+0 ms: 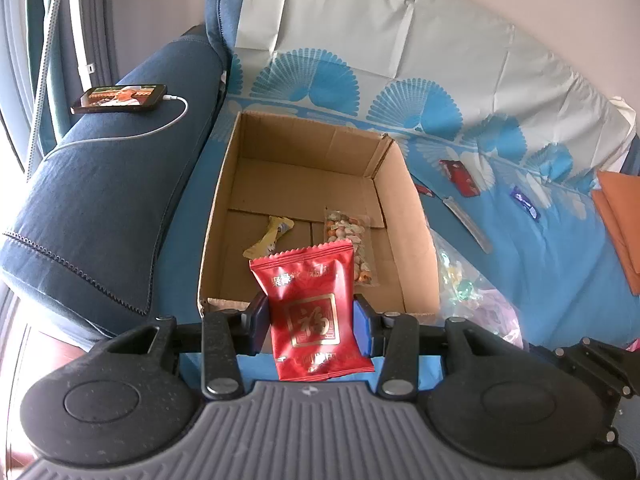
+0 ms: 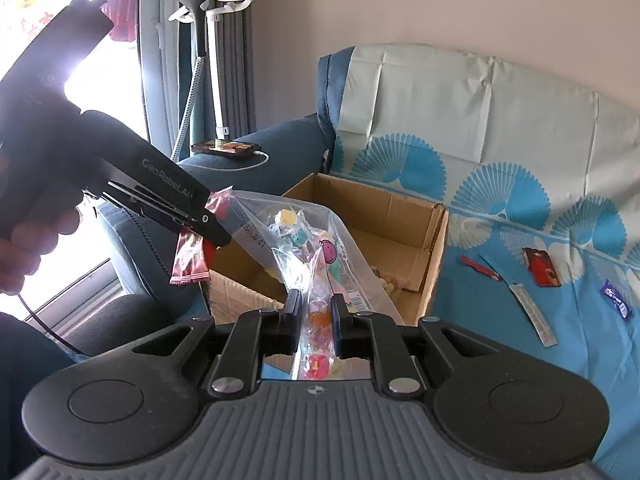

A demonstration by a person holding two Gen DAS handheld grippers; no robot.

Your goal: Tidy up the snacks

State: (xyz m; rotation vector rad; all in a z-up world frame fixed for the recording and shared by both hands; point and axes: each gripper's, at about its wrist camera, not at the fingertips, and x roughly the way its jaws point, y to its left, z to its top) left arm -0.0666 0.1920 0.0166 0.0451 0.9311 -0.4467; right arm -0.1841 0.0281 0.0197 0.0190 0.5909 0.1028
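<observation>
left tool [image 1: 310, 318] grips a red snack packet [image 1: 314, 308] above the near edge of an open cardboard box [image 1: 404, 216] on a blue-covered sofa. right tool [image 2: 316, 326] is clamped on a clear candy bag [image 2: 316, 264] beside the box.

- One cardboard box [image 1: 256, 184] is sitting mid-frame.
- Two snack packets [image 1: 350, 240] are lying inside it.
- Four snacks [image 1: 460, 178] are lying at right on the sofa cover [image 1: 560, 264].
- One phone [image 1: 120, 98] is lying upper left.

A dark blue sofa [image 1: 100, 184] stands against a plain pale wall [image 2: 440, 4], its seat under a fan-patterned blue cloth [image 1: 520, 280]. Far left, a bright window [image 2: 80, 80] with grey curtains [image 2: 236, 48].
</observation>
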